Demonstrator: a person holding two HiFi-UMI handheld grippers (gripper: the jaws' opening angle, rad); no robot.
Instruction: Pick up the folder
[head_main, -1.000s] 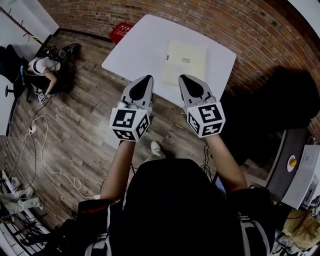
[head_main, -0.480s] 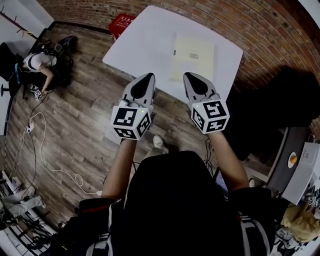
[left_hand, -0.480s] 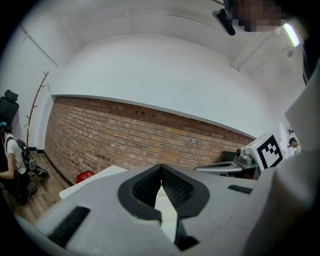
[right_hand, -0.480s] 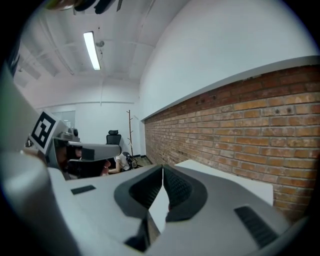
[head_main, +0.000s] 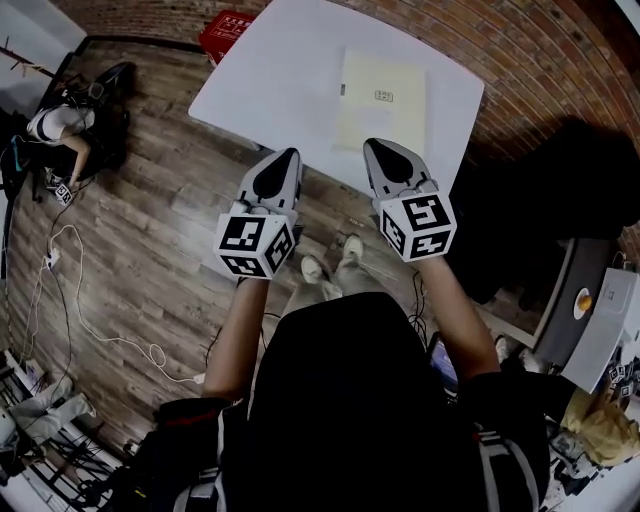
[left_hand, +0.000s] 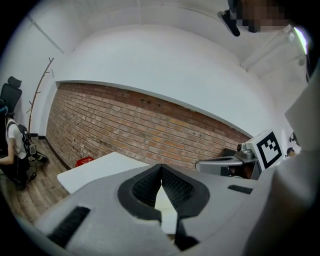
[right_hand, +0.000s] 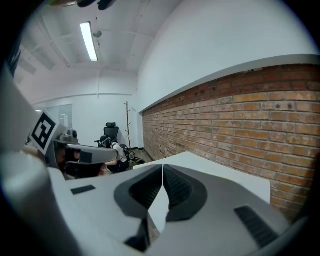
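A pale yellow folder (head_main: 380, 100) with a small label lies flat on the white table (head_main: 270, 80), toward its right half. My left gripper (head_main: 287, 155) hovers over the table's near edge, shut with nothing in it, left of the folder. My right gripper (head_main: 378, 147) is shut and empty too, its tip just at the folder's near edge. In the left gripper view the jaws (left_hand: 161, 167) meet at the tips, with the table (left_hand: 95, 167) ahead and the right gripper (left_hand: 235, 162) off to the right. In the right gripper view the jaws (right_hand: 163, 166) are closed, the table (right_hand: 225, 177) beyond them.
A brick wall (head_main: 520, 50) runs behind the table. A red crate (head_main: 225, 28) sits on the wooden floor (head_main: 130, 230) at the table's far left corner. A person (head_main: 55, 130) sits by a chair at far left; cables trail across the floor. A dark cabinet (head_main: 560, 200) stands right.
Both grippers have dropped lower and now sit closer to the table's near edge; the table and folder appear shifted up in the head view. Both stay shut.
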